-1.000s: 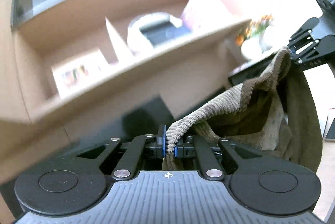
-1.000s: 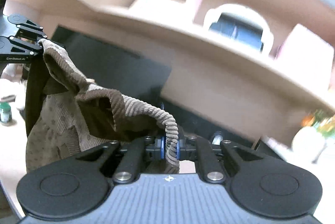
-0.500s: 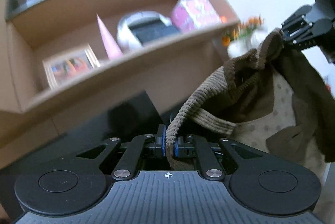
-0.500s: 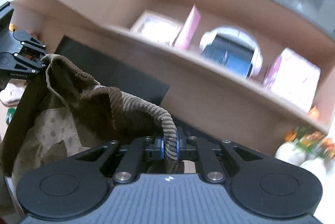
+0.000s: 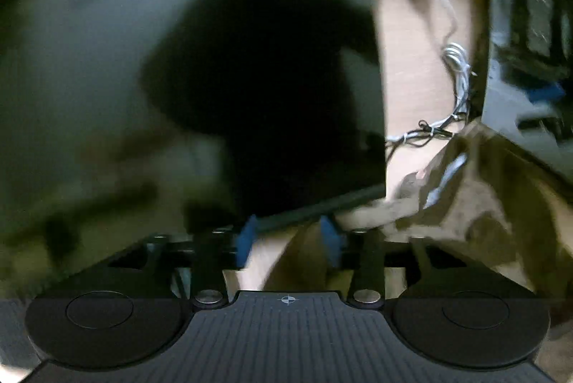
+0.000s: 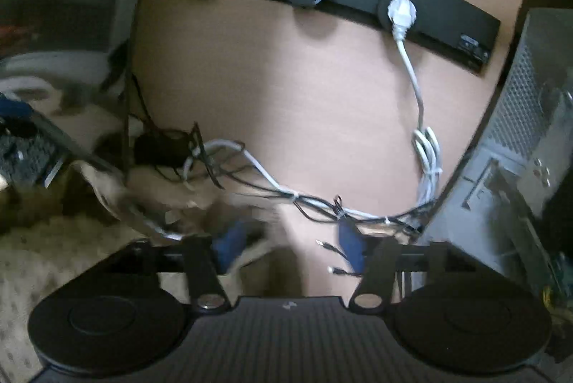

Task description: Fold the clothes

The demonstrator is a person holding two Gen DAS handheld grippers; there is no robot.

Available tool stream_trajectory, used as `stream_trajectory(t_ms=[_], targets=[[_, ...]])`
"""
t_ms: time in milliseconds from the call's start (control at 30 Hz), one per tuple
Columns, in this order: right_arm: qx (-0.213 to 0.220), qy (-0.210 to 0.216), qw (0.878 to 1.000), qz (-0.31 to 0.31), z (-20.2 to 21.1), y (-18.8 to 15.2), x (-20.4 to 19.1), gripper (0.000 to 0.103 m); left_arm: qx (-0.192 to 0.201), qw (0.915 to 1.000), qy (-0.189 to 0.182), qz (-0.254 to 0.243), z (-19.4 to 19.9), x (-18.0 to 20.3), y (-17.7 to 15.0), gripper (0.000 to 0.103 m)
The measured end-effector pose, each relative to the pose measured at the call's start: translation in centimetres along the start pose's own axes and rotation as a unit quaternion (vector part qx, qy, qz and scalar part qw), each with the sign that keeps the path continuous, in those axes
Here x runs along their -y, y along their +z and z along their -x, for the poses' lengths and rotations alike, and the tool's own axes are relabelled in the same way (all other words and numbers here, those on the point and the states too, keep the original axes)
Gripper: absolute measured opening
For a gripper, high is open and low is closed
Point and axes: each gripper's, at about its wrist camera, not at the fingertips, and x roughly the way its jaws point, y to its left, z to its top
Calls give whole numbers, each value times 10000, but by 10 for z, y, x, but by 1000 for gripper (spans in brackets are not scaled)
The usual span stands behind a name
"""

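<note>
I am holding both grippers, left (image 5: 288, 241) and right (image 6: 292, 248), spread wide and gripping nothing. The garment (image 5: 476, 204) is lying crumpled ahead-right of the left one, reaching between its fingers. Folding appears barely begun; every fold remains.

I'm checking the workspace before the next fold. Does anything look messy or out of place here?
Yes. A tangle of black and white cables sprawls across the desk beside the brown garment, with loose plug ends near the open right gripper. It could snag the cloth.
</note>
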Motion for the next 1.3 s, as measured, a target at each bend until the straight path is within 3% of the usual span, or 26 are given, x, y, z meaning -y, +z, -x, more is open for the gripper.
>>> stream_trajectory(t_ms=[67, 200, 233, 333, 467, 633, 700, 933, 1167, 1267, 1300], targets=[[-89, 50, 9999, -120, -1, -6, 4, 75, -210, 9988, -223, 392, -2, -13, -11, 55], [-250, 171, 9986, -424, 4, -10, 2, 75, -479, 9910, -1119, 548, 1, -8, -25, 77], [-284, 303, 9976, -548, 11, -16, -2, 77, -548, 9879, -1357, 521, 2, -2, -30, 82], [-493, 933, 9887, -1065, 27, -36, -28, 77, -787, 9769, -1962, 318, 1, 22, -47, 85], [-840, 1712, 9688, -1583, 37, -70, -80, 77, -1085, 9719, -2056, 361, -5, 41, -81, 86], [-1066, 1914, 9566, -1920, 41, -111, -130, 80, -1489, 9629, -2046, 937, -11, 36, -116, 86], [-1284, 1974, 9439, -2317, 38, -123, -131, 81, -1444, 9627, -2038, 1042, -7, 37, -127, 87], [-1338, 2236, 9033, -3408, 35, -142, -103, 82, -1452, 9578, -2101, 1316, 8, 31, -143, 85], [-1595, 2226, 9325, -2356, 64, -151, -103, 82, -1700, 9412, -2460, 1570, 30, 40, -160, 86], [-1670, 2221, 9440, -1781, 77, -156, -101, 82, -1896, 9291, -2587, 1844, 41, 49, -168, 87], [-1650, 2187, 9485, -1589, 80, -157, -101, 82, -2018, 9203, -2699, 1986, 42, 51, -169, 87]])
